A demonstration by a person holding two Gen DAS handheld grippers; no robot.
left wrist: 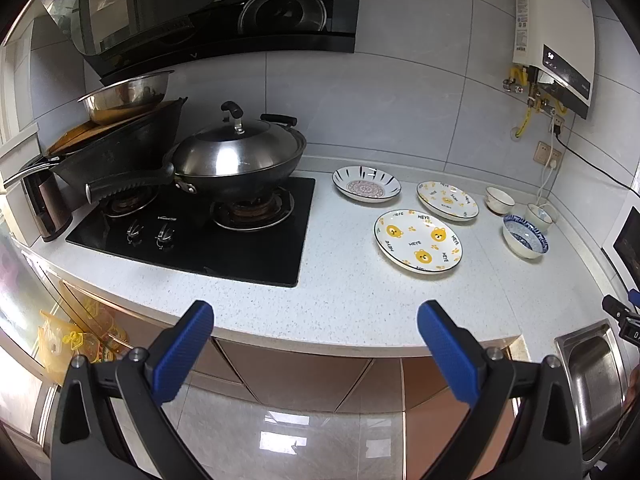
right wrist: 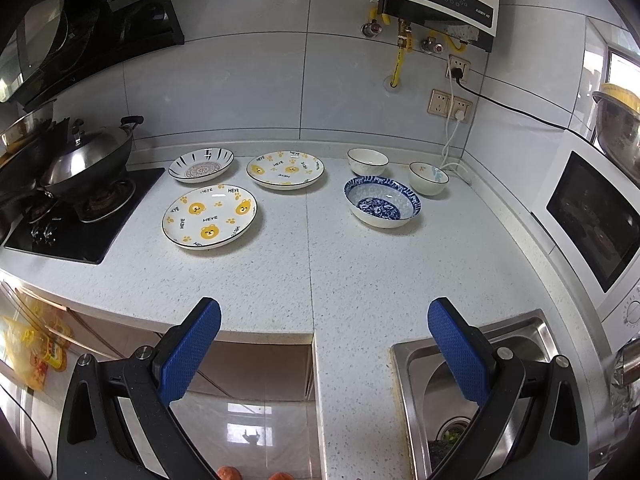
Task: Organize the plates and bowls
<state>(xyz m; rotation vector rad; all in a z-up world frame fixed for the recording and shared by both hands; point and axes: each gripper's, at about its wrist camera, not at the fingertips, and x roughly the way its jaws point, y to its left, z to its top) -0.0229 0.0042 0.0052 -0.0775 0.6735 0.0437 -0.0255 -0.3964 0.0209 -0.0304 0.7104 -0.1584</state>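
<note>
Three plates lie apart on the white speckled counter (right wrist: pixel 280 276): a large bear-print plate (right wrist: pixel 210 216) (left wrist: pixel 418 240) nearest, a second bear-print plate (right wrist: pixel 285 169) (left wrist: pixel 447 201) behind it, and a striped plate (right wrist: pixel 201 170) (left wrist: pixel 366 184) by the stove. To their right sit a blue patterned bowl (right wrist: pixel 382 201) (left wrist: pixel 525 236) and two small white bowls (right wrist: pixel 367 161) (right wrist: pixel 428 178). My left gripper (left wrist: pixel 314 320) hangs open before the counter's front edge, holding nothing. My right gripper (right wrist: pixel 324 316) is open too, over the counter edge beside the sink.
A black gas stove (left wrist: pixel 192 232) carries a lidded wok (left wrist: pixel 236 160) and stacked pans (left wrist: pixel 120 136) at the left. A steel sink (right wrist: pixel 472 380) is at the right front, a microwave (right wrist: pixel 592 216) along the right wall. Cables (right wrist: pixel 452 136) hang behind the bowls.
</note>
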